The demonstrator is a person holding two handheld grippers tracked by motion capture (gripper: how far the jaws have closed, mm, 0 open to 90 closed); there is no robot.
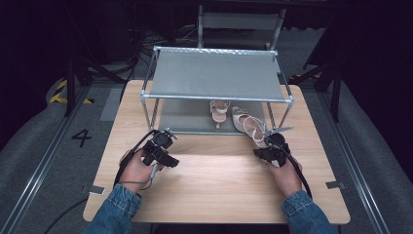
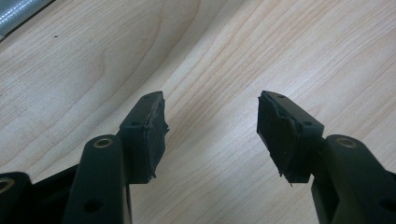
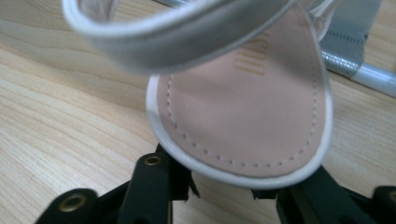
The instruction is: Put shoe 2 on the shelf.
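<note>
One sandal [image 1: 219,111] on the rack's [image 1: 217,98] lower shelf, another sandal [image 1: 248,125] right of it, overhanging the table [image 1: 219,190].

the pale pink strappy sandal [image 3: 243,116] covers the tips of the right gripper [image 3: 224,184], so their grip cannot be told; its strap is blurred, its toe cut off above. lettering on its insole is unreadable.

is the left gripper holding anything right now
No, in the left gripper view the left gripper has its black jaws spread apart with just the bare light wooden table showing between them.
</note>
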